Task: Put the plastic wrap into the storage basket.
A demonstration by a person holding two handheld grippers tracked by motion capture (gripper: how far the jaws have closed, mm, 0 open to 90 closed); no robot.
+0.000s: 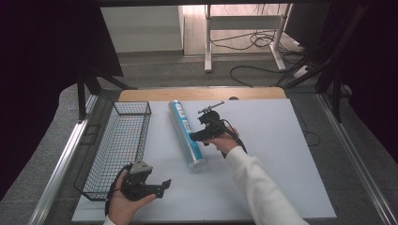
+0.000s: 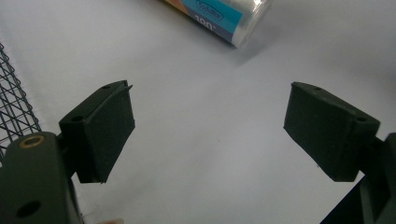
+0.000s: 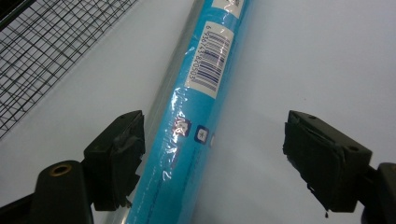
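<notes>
A long blue roll [image 1: 187, 133] in clear plastic wrap lies on the white table [image 1: 281, 164], running from the far middle toward me. My right gripper [image 1: 193, 137] comes at it from the right, about halfway along. In the right gripper view the roll [image 3: 196, 93] with its barcode label lies between the open jaws of the right gripper [image 3: 215, 130], close against the left pad [image 3: 119, 154] and well apart from the right pad. My left gripper [image 1: 162, 186] rests low near the front left, open and empty [image 2: 210, 98], with the roll's near end [image 2: 224, 18] ahead of it.
A black wire basket [image 1: 123, 140] stands along the table's left side, left of the roll, and its mesh [image 3: 56, 42] is close to the roll. Its corner [image 2: 14, 107] is just left of the left gripper. Beyond the table are a desk frame and floor cables.
</notes>
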